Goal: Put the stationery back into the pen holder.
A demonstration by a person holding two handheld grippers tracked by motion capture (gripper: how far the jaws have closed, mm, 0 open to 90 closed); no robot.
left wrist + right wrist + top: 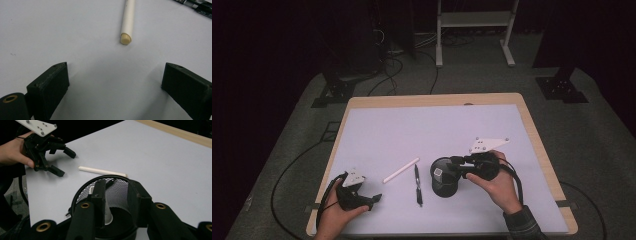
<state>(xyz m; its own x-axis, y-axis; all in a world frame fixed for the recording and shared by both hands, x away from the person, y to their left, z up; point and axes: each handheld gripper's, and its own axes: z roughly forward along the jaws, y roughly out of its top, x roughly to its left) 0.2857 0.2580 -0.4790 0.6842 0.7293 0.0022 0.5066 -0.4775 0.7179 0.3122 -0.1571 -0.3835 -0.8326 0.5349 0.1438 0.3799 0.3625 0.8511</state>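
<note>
1. A white-covered table (377,135) holds a black mesh cup (445,183), standing upright right of centre near the front edge.
2. The right gripper (452,167) clamps the cup's rim: in the right gripper view, one jaw sits inside the mesh wall (117,192), the other outside.
3. A pale object (108,216) stands inside the cup.
4. A black pen (417,185) lies just left of the cup; a white stick (401,170) lies slanted beside the pen.
5. The left gripper (374,198) rests near the front left corner, jaws spread wide and holding nothing, pointing toward the stick.
</note>
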